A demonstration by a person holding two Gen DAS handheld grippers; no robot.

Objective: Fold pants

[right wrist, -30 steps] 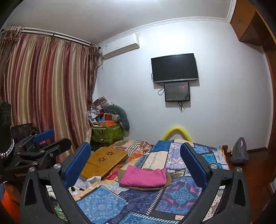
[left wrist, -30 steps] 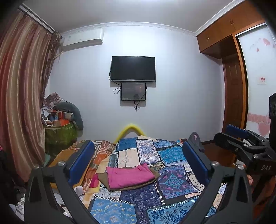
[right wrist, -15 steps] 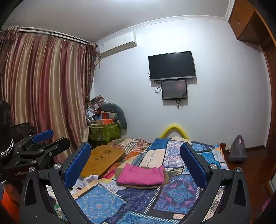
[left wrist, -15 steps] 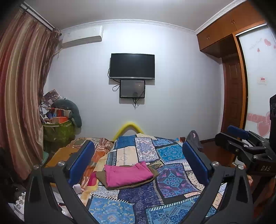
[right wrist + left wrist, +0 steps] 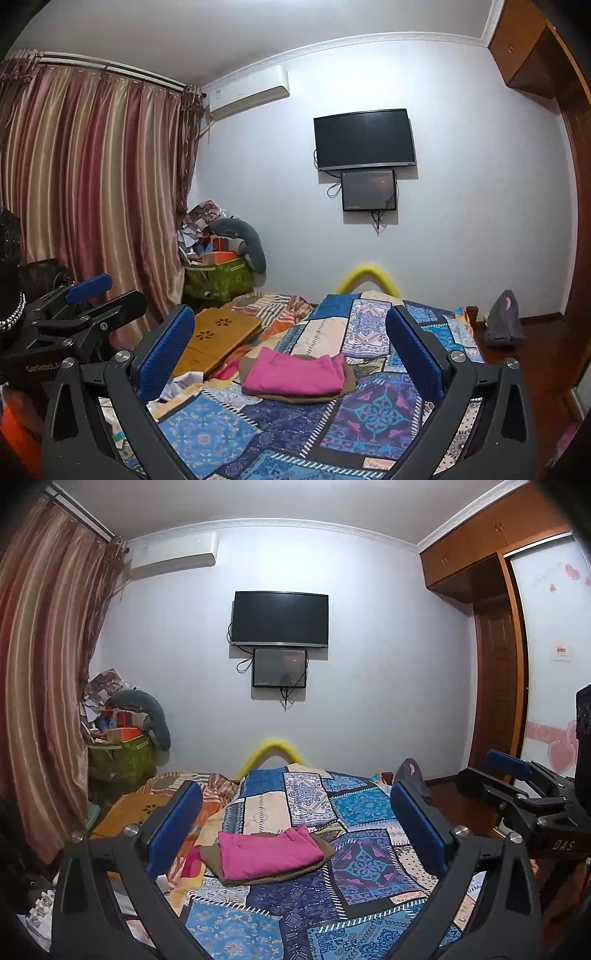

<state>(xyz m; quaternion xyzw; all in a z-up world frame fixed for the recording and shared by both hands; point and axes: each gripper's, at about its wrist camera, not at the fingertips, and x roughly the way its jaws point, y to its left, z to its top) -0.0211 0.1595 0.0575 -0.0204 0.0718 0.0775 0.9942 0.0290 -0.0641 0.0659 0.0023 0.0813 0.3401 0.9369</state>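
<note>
Folded pink pants [image 5: 267,851] [image 5: 295,373] lie on top of a folded brown garment [image 5: 273,877] [image 5: 295,398] in the middle of the patchwork bedspread [image 5: 362,864] [image 5: 373,410]. My left gripper [image 5: 295,823] is open and held above the near part of the bed, well short of the stack, with nothing between its blue pads. My right gripper [image 5: 290,349] is likewise open and empty, at about the same distance from the pile. Each gripper shows at the edge of the other's view, the right gripper [image 5: 517,786] and the left gripper [image 5: 85,299].
A wooden lap tray [image 5: 218,338] and loose clothes lie on the bed's left side. A green bin [image 5: 218,278] heaped with things stands by the striped curtain [image 5: 92,184]. A TV [image 5: 280,619] hangs on the far wall. A wardrobe [image 5: 495,664] and a dark bag [image 5: 504,319] are on the right.
Both views have tilted slightly upward, so the stack and bed sit lower in frame. Both grippers stay open and empty; the stack has not moved.
</note>
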